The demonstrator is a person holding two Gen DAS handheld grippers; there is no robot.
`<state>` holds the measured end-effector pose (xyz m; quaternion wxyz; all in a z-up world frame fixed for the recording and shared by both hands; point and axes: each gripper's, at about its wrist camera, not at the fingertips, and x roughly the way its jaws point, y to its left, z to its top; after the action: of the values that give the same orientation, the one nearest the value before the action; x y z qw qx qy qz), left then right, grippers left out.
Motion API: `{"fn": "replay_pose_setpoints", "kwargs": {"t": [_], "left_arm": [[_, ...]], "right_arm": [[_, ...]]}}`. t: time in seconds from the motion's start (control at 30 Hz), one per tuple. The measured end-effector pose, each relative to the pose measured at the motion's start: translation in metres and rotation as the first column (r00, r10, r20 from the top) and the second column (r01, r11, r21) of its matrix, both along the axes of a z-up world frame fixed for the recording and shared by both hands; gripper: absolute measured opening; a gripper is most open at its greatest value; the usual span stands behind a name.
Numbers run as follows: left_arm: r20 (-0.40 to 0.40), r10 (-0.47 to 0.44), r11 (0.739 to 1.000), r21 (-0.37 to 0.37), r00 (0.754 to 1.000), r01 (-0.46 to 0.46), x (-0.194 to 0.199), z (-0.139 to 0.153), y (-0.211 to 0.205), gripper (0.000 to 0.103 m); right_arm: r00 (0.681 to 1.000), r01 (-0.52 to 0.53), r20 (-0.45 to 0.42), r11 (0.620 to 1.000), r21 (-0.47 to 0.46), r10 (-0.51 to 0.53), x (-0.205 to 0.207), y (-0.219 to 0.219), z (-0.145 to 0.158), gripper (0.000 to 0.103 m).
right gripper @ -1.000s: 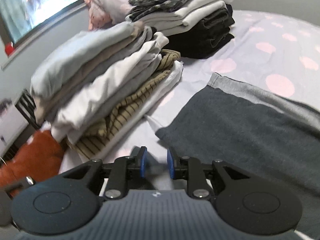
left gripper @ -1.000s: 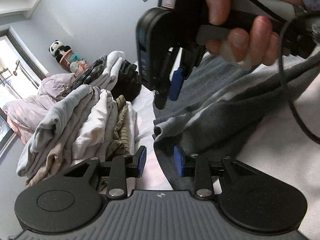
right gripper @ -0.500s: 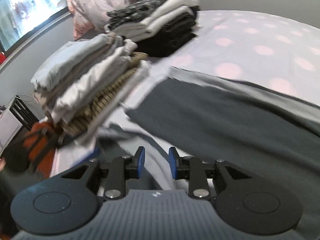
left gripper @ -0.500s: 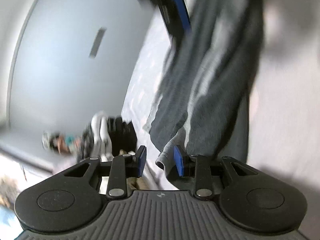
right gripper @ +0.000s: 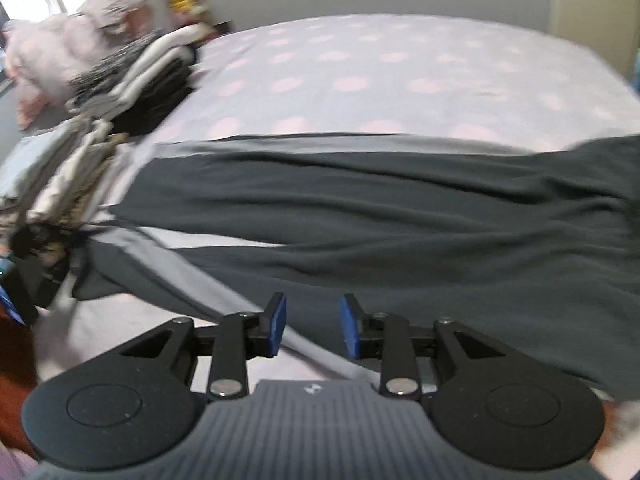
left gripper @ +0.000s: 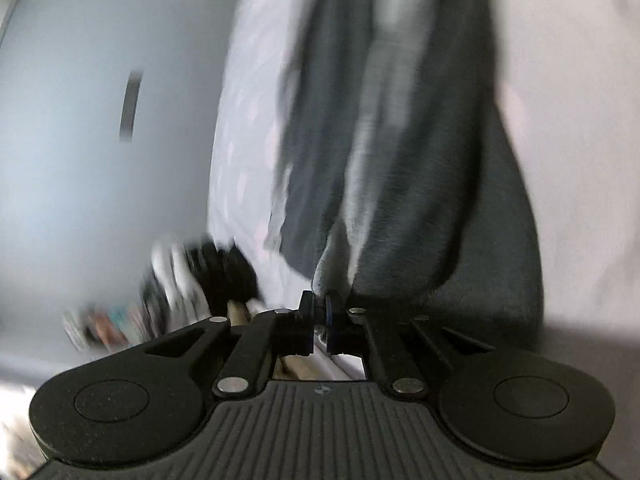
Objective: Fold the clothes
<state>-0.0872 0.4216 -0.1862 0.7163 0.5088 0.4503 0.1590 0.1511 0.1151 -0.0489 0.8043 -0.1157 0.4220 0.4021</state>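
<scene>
Your left tool is clamped tight, jaws pinched together on the edge of the dark grey garment. The fabric rises straight from the pads and stretches away from you in long folds, with a lighter grey stripe running its length. That view is rolled over and badly blurred, so the bed stands along the left of the cloth and the pale wall sits beyond it. A smear of folded dark and white clothing shows low on the left, too blurred to make out.

Your right tool hangs over the near part of the same garment, its jaws partly apart and opening, blue pads clear of the cloth. Fabric lies below the gap, but nothing is pinched between the pads.

From here the garment lies spread across the bed, over a sheet dotted with pink spots, the light grey band running along its far edge and another light strip cutting diagonally toward your tool. At the left edge of the bed sits a stack of folded clothes, with a second folded pile of dark and white pieces behind it. Beyond that sits a pink bundle, near the window.
</scene>
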Motion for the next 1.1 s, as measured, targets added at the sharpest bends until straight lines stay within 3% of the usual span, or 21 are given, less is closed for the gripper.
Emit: {"fn": "replay_pose_setpoints", "kwargs": {"t": [0.07,0.13,0.27,0.4,0.5,0.63,0.73,0.8,0.87,0.93,1.03,1.1], "left_arm": [[0.065,0.114,0.988,-0.114,0.991,-0.106,0.001,0.025,0.008,0.006],[0.108,0.216,0.956,-0.223,0.97,-0.188,0.0,0.051,0.017,0.006],[0.15,0.339,0.892,-0.364,0.929,-0.266,-0.009,0.087,0.021,0.006],[0.178,0.404,0.859,-0.41,0.897,-0.306,-0.008,0.105,0.017,0.006],[0.188,0.442,0.85,-0.401,0.877,-0.342,-0.012,0.105,0.013,0.006],[0.199,0.484,0.834,-0.398,0.852,-0.381,-0.013,0.111,0.01,0.006],[0.201,0.504,0.827,-0.394,0.84,-0.402,-0.012,0.117,0.006,0.006],[0.202,0.516,0.822,-0.389,0.832,-0.415,-0.01,0.12,0.004,0.006],[0.204,0.528,0.818,-0.383,0.825,-0.429,-0.008,0.121,0.0,0.006],[0.208,0.542,0.812,-0.381,0.814,-0.442,-0.007,0.123,-0.002,0.006],[0.218,0.57,0.794,-0.395,0.792,-0.463,-0.007,0.127,-0.003,0.006],[0.224,0.587,0.781,-0.41,0.778,-0.472,-0.008,0.131,-0.002,0.006]], "right_arm": [[0.998,0.044,0.054,0.998,-0.039,-0.042,0.001,-0.029,0.007,0.039],[0.99,0.091,0.116,0.991,-0.095,-0.08,0.003,-0.059,0.012,0.039],[0.968,0.153,0.224,0.972,-0.177,-0.112,0.005,-0.112,0.022,0.038],[0.935,0.173,0.349,0.936,-0.306,-0.059,0.002,-0.16,0.02,0.038],[0.902,0.177,0.43,0.877,-0.446,0.036,0.0,-0.194,-0.001,0.038],[0.876,0.165,0.459,0.805,-0.569,0.145,0.009,-0.22,-0.043,0.038],[0.807,0.107,0.477,0.707,-0.699,0.349,0.017,-0.224,-0.08,0.038],[0.73,0.061,0.46,0.623,-0.78,0.505,0.022,-0.223,-0.101,0.038],[0.631,0.02,0.415,0.521,-0.854,0.655,0.029,-0.225,-0.123,0.04],[0.562,-0.012,0.357,0.439,-0.898,0.746,0.037,-0.226,-0.142,0.041],[0.544,-0.067,0.313,0.412,-0.909,0.779,0.052,-0.222,-0.158,0.045],[0.525,-0.044,0.342,0.426,-0.903,0.779,0.059,-0.219,-0.167,0.044]]}}
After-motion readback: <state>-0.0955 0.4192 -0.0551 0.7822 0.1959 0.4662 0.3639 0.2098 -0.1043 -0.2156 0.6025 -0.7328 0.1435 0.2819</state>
